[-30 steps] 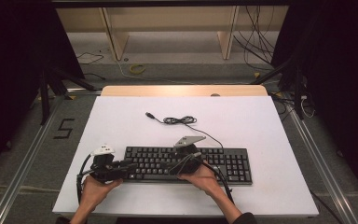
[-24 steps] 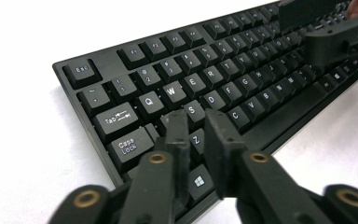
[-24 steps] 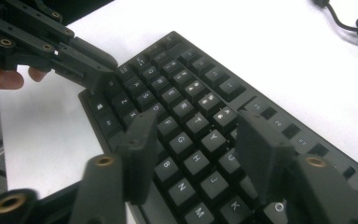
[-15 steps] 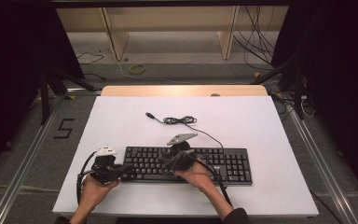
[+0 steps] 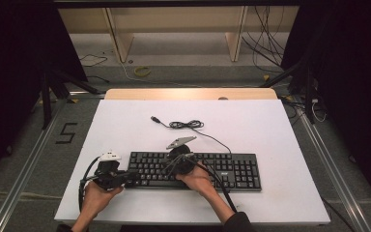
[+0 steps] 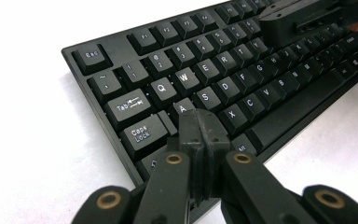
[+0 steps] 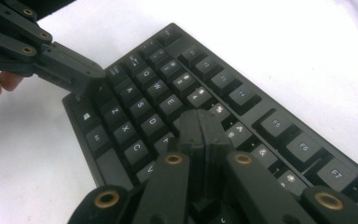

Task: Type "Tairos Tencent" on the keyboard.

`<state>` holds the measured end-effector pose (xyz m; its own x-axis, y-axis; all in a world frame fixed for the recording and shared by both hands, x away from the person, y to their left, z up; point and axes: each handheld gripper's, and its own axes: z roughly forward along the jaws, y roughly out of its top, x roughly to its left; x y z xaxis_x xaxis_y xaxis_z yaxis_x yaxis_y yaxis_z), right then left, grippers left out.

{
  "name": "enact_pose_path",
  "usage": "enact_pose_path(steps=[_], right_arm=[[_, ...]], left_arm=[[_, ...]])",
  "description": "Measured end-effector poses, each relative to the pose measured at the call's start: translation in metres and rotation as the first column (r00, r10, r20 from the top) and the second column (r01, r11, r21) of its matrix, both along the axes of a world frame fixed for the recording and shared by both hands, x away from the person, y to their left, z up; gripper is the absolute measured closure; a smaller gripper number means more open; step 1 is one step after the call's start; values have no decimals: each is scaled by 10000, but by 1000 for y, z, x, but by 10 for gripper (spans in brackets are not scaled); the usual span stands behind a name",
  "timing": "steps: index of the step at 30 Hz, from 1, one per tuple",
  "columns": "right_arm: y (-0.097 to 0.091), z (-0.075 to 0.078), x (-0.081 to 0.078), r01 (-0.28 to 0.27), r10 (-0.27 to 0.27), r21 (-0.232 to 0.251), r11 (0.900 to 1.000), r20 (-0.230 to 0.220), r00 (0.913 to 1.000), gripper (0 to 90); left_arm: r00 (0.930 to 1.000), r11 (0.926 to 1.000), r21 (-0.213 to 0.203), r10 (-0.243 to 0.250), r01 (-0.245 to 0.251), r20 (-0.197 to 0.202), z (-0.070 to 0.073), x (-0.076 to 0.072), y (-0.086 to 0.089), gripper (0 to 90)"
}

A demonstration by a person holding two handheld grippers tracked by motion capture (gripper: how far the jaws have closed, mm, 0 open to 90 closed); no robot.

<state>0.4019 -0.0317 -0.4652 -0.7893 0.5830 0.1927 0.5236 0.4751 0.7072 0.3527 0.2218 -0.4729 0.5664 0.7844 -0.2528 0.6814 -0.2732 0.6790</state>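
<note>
While the left gripper (image 5: 125, 178) is sitting at the keyboard's (image 5: 232, 169) left edge, jaws pressed together on nothing, blank white table (image 5: 125, 125) is lying open beside it. The right gripper (image 5: 166, 166), having just been closing empty, is hovering over the left-centre keys; the cable (image 5: 186, 124) is lying behind.

keyboard (image 6: 242, 84) right end cut off, key legends blurred

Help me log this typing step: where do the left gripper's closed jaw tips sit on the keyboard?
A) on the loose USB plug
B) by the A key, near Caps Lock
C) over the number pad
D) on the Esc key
B: the left gripper, jaws shut with nothing between, points at the A key of the black keyboard, right of Caps Lock.
</note>
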Motion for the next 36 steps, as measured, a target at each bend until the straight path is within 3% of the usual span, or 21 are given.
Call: enact_pose_path(steps=[36], right_arm=[[11, -12, 8, 57, -67, -506, 9987, -191, 9998, 900]], left_arm=[[9993, 9997, 227, -86, 95, -372, -6, 4, -1, 893]])
